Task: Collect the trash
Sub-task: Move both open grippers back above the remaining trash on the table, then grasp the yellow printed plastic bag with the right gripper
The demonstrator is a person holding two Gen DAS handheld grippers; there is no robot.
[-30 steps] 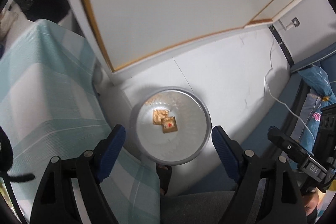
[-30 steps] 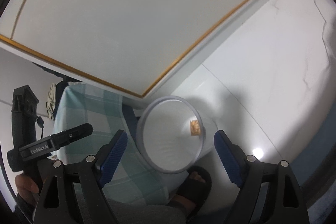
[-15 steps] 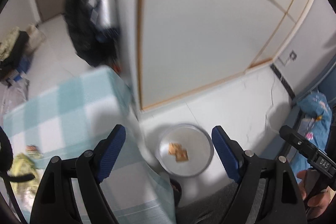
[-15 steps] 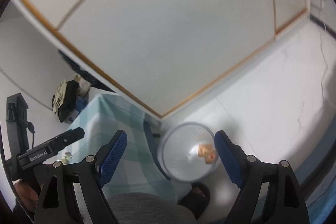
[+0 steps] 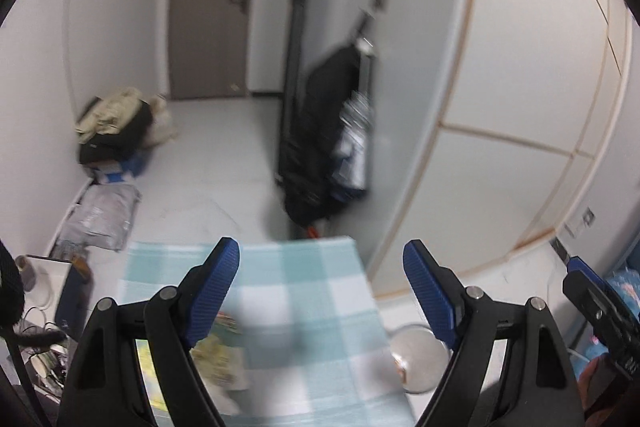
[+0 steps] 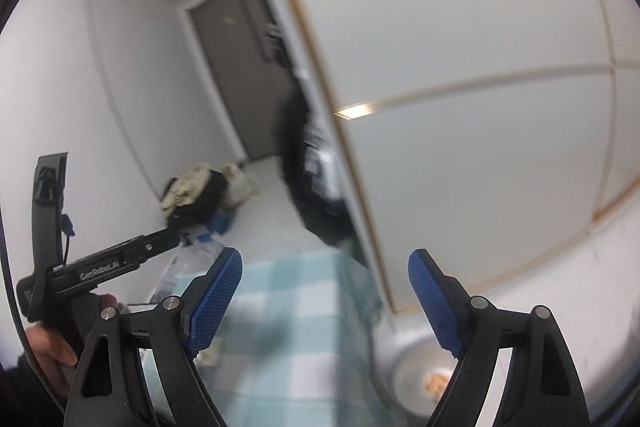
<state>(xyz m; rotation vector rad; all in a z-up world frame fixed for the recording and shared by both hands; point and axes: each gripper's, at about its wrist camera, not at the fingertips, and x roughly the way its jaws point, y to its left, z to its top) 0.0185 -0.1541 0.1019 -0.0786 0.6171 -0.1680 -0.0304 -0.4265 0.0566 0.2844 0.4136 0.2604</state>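
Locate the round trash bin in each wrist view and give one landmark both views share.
Left wrist: the bin sits low and right of centre, on the floor beside the checked cloth, partly behind the right finger.
Right wrist: the bin is at the bottom right, cut off by the right finger.
Shared landmark: the grey door at the far end of the room.

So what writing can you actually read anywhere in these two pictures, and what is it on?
"GenRobot.AI": white letters on the black body of the left gripper, seen from the right camera.
Packets on the checked cloth: print too blurred to read.
Nothing else legible.
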